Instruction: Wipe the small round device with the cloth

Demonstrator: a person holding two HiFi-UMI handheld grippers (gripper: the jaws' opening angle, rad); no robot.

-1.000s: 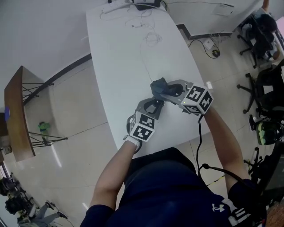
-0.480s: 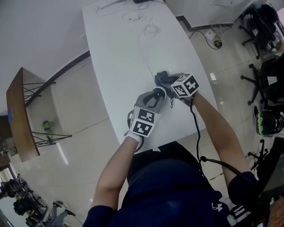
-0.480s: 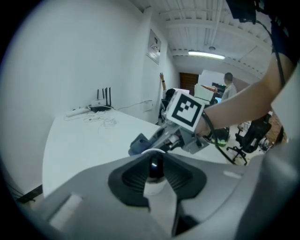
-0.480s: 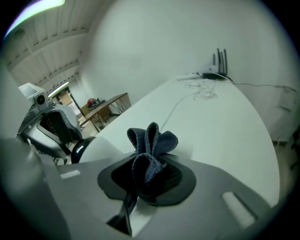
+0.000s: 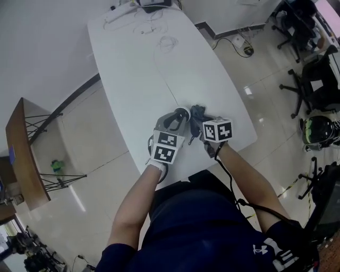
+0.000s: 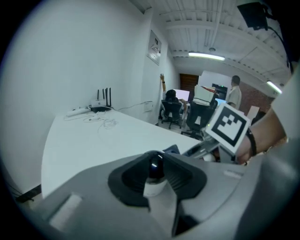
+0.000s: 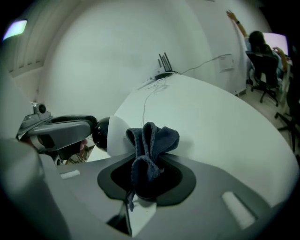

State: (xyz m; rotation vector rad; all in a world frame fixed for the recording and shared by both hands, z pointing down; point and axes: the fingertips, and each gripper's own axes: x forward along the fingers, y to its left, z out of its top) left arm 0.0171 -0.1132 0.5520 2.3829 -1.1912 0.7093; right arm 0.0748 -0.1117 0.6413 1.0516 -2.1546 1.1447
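Observation:
The small round device, glossy black on one side and white on the other, sits pinched between the jaws of my left gripper. In the head view that gripper hovers over the near end of the white table. My right gripper is shut on a bunched dark blue cloth. The cloth hangs right beside the device, very close or just touching. Both marker cubes sit side by side near the table's front edge.
A thin cable runs down the table from a router and loose wires at the far end. Office chairs stand on the floor to the right, a wooden shelf to the left.
The right gripper with the cloth has swung in from the right and now sits tight against the left gripper. Both grippers have come nearer the table's front edge.

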